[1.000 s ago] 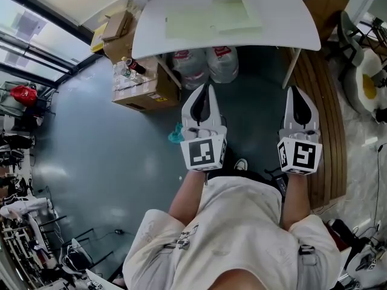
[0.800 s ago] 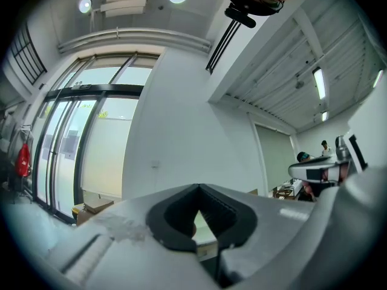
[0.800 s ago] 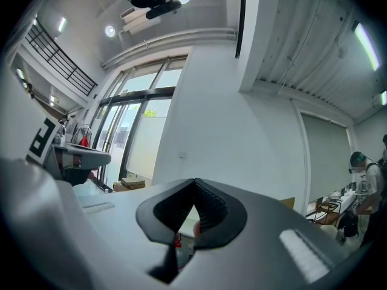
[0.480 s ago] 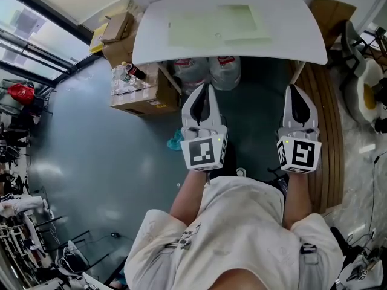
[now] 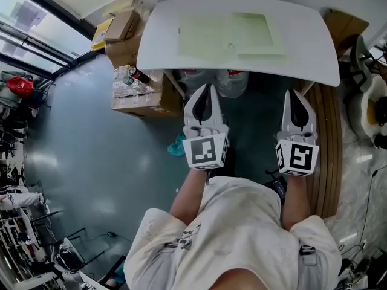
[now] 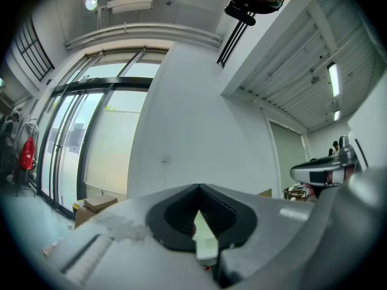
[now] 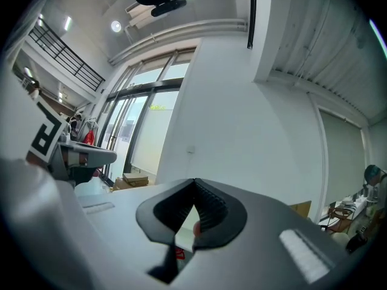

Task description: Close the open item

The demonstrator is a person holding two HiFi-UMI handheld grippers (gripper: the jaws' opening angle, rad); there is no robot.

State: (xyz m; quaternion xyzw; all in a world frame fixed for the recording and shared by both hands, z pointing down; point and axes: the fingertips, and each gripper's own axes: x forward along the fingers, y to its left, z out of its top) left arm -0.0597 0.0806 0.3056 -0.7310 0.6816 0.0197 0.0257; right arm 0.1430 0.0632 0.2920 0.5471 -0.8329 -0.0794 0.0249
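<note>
A pale green flat item (image 5: 230, 34) lies spread out on the white table (image 5: 163, 47) ahead of me; it looks like an open folder or book, with a lighter right-hand part. My left gripper (image 5: 207, 89) and right gripper (image 5: 297, 94) are held side by side at waist height, short of the table's near edge. Both point toward the table. Each is shut, tips together, with nothing between them. In the left gripper view the left gripper (image 6: 198, 188) frames a sliver of the table; the right gripper (image 7: 194, 182) does likewise in its own view.
Cardboard boxes (image 5: 145, 98) with bottles on top stand left of the table. Large water bottles (image 5: 231, 81) sit under it. A curved wooden platform (image 5: 329, 132) runs along the right. A teal scrap (image 5: 176, 145) lies on the grey floor. Glass doors line the far left.
The table and the green item sit slightly lower and farther right in the head view. Both grippers keep the same pose and stay shut.
</note>
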